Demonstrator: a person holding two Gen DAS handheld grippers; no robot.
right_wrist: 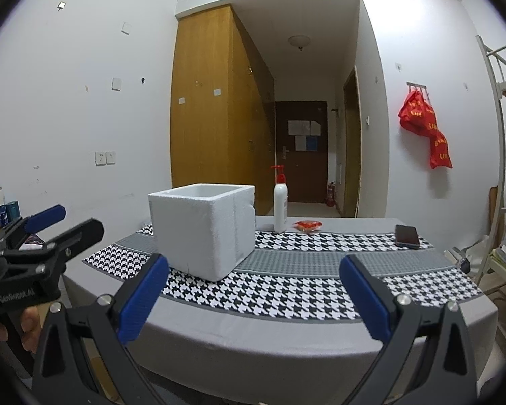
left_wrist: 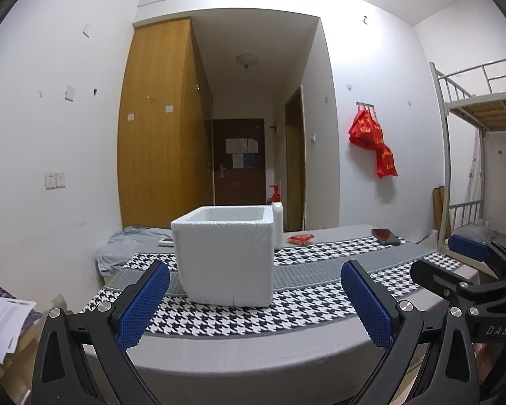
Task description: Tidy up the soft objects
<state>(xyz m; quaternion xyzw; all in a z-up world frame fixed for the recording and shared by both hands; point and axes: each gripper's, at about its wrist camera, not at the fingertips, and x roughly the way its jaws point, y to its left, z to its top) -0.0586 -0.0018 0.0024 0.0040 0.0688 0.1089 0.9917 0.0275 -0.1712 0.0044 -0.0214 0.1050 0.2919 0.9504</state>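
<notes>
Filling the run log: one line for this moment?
left gripper: open, empty | right gripper: open, empty | foam box: on table | red packet: untouched

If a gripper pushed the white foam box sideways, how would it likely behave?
The foam box looks like thick-walled styrofoam, so probably stiff and light for its size. Its broad flat base on the cloth suggests sliding, not tipping. The grainy surface may dent under hard pinching.

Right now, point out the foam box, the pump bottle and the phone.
foam box (right_wrist: 199,233), right wrist view, front face.
pump bottle (right_wrist: 280,209), right wrist view, white body.
phone (right_wrist: 406,235), right wrist view, dark screen.
</notes>
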